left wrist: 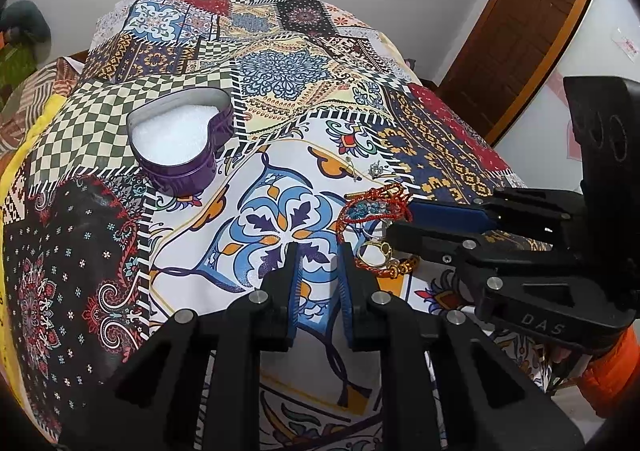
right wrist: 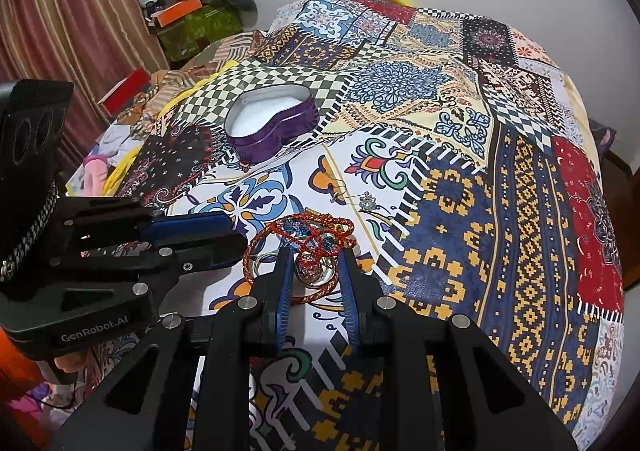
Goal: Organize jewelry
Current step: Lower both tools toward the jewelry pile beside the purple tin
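While our right gripper (right wrist: 313, 275) sits low over the jewelry pile (right wrist: 302, 247), its fingers are apart, one on each side of a silvery ring (right wrist: 314, 275), and we can't see them pinching anything yet. That pile is a tangle of red cord bracelets (right wrist: 288, 227) with some blue beads and a couple of metal rings, lying on the white floral patch of the patchwork cloth (right wrist: 532, 211) in front of us. From the left wrist view the same pile (left wrist: 376, 227) sits just right of our left gripper (left wrist: 318, 263), whose fingers are also apart with nothing but cloth between them. The right gripper (left wrist: 404, 225) comes in from the side there, tips right at the pile.

A small silver pendant (right wrist: 366, 203) on a thin chain lies a bit beyond the pile, apart from it. Further back, near the checkered patch, is the purple heart tin (right wrist: 272, 127), lid off, with white padding inside; we see no jewelry in it. It's well apart from the pile in both views (left wrist: 182, 139).
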Tool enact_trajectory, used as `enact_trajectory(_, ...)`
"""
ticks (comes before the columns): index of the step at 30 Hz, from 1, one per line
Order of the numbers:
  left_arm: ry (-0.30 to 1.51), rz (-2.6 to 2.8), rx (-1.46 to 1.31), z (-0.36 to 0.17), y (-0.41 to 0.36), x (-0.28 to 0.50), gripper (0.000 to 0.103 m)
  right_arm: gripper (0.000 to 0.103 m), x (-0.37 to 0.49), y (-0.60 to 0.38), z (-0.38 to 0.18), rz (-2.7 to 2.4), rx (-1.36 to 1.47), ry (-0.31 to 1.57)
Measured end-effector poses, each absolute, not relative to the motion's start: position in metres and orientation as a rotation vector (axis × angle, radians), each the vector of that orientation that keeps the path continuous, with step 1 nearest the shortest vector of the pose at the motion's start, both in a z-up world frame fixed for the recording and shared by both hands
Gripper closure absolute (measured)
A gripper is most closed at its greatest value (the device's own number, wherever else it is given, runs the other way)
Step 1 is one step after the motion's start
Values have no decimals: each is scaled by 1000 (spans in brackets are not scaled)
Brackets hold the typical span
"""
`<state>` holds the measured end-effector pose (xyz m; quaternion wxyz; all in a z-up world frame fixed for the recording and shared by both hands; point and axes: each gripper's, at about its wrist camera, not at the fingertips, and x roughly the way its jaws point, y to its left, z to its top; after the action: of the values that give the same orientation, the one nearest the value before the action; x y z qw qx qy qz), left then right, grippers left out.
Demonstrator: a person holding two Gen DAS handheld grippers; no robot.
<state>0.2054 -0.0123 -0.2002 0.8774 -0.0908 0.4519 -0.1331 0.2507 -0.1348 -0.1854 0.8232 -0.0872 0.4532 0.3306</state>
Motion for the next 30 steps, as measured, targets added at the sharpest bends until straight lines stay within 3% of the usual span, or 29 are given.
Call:
enact_trajectory(4, 951, -291, -237, -197, -9, 208, 86, 90, 250, -134, -183, 703, -191, 955)
enact_trajectory(13, 967, -295, -210, -196, -23, 213, 86, 97, 241, -143, -174, 680, -179, 924)
enact_trajectory(30, 1002, -259, -185, -196, -32, 233, 86, 97, 233, -176, -154, 605, -135, 838)
